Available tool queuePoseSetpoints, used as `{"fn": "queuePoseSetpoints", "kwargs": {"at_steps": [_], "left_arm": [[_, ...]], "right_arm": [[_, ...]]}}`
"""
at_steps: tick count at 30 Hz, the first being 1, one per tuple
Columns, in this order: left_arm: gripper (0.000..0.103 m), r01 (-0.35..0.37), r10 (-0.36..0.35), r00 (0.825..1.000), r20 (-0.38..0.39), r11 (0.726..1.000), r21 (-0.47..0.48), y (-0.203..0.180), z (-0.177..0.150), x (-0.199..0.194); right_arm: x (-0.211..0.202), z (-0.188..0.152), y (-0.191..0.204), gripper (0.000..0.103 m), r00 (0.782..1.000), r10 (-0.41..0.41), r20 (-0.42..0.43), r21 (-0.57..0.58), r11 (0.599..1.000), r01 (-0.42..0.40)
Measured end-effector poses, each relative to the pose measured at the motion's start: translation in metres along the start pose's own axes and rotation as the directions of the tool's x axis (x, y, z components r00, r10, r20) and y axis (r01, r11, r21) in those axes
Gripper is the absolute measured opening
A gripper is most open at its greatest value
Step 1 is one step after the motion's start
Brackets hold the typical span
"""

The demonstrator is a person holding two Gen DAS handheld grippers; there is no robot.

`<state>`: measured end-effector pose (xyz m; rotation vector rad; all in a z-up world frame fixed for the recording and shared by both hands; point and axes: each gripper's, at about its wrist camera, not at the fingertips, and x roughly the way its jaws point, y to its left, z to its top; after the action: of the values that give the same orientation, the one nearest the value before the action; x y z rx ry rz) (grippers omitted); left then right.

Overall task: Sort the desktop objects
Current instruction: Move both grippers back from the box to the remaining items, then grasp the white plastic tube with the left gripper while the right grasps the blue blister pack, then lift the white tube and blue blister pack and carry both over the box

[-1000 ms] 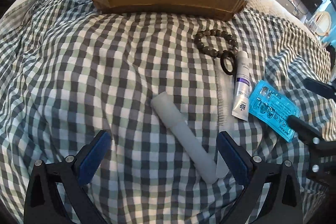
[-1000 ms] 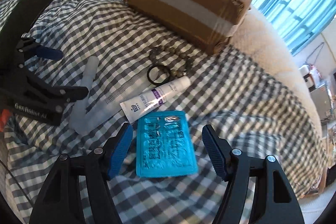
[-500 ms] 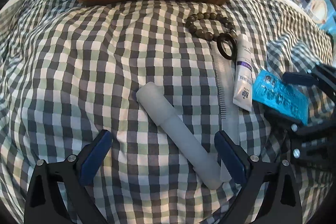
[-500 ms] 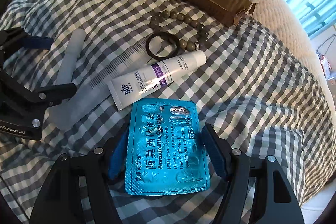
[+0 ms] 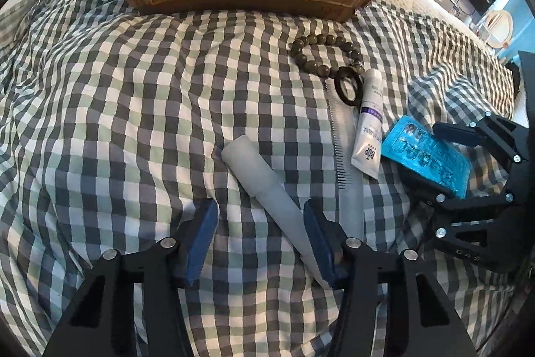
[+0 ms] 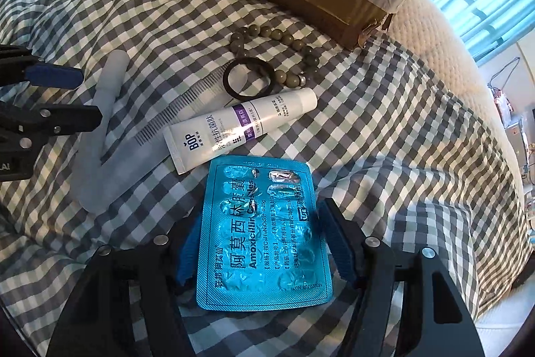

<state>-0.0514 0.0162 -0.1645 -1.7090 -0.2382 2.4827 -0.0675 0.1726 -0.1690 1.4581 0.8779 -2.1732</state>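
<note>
My left gripper (image 5: 259, 235) is closing around the pale grey plastic tube (image 5: 267, 193) lying on the checked cloth (image 5: 117, 122); I should center it. My right gripper (image 6: 264, 243) is closing over the blue blister pack (image 6: 262, 233), not yet pressing.

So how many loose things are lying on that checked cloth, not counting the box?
6, in one cluster: bead bracelet nearest the box, black ring touching it, white tube, comb, pale grey stick and blue pill pack. More may be hidden out of frame.
</note>
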Motion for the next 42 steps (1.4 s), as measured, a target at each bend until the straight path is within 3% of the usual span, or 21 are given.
{"fn": "queuePoseSetpoints", "kwargs": {"at_steps": [5,7,10,11,13,15,17,23,25,35,42], "left_arm": [[0.055,0.025,-0.025,1.0,-0.008,1.0,-0.012,-0.004,0.005,0.005],[0.071,0.034,-0.034,0.999,-0.022,0.999,-0.012,-0.009,0.008,0.018],[0.071,0.041,-0.041,0.999,-0.018,0.999,-0.008,-0.01,0.008,0.028],[0.068,0.047,-0.047,0.999,-0.005,0.999,0.005,-0.011,0.008,0.026],[0.028,0.06,-0.061,0.998,0.007,0.998,0.037,-0.011,0.007,0.022],[0.021,0.082,-0.082,0.997,0.002,0.996,0.036,-0.009,0.005,0.018],[0.02,0.091,-0.091,0.996,0.009,0.995,0.047,-0.009,0.003,0.011],[0.019,0.086,-0.087,0.996,0.021,0.995,0.059,-0.01,-0.001,0.0],[0.019,0.053,-0.056,0.998,0.036,0.995,0.078,-0.011,-0.004,-0.006],[0.019,0.018,-0.035,0.991,0.13,0.991,0.132,-0.022,0.001,-0.031],[0.019,0.031,-0.053,0.982,0.183,0.992,0.121,-0.016,0.005,-0.05]], "right_arm": [[0.001,-0.004,-0.006,0.065,1.0,0.017,-0.003,0.015,1.0,-0.017],[0.001,-0.004,-0.006,0.065,1.0,0.015,-0.005,0.014,1.0,-0.015],[0.001,-0.006,-0.009,0.065,1.0,0.012,-0.003,0.017,1.0,-0.012],[0.002,-0.005,-0.012,0.065,1.0,0.012,-0.002,0.018,1.0,-0.012],[0.001,-0.004,-0.012,0.065,1.0,0.008,0.002,0.021,1.0,-0.008],[-0.004,-0.005,-0.009,0.065,0.999,-0.027,0.022,0.013,1.0,0.026],[-0.012,-0.006,-0.005,0.064,0.996,-0.073,0.054,0.003,0.997,0.073],[-0.024,-0.006,-0.002,0.064,0.989,-0.113,0.09,0.02,0.994,0.112],[-0.028,-0.004,0.003,0.064,0.989,-0.107,0.101,0.033,0.994,0.104],[-0.049,-0.006,0.004,0.064,0.991,-0.045,0.125,0.099,0.995,0.033],[-0.071,0.0,0.018,0.064,0.984,-0.024,0.179,0.096,0.995,0.007]]}}
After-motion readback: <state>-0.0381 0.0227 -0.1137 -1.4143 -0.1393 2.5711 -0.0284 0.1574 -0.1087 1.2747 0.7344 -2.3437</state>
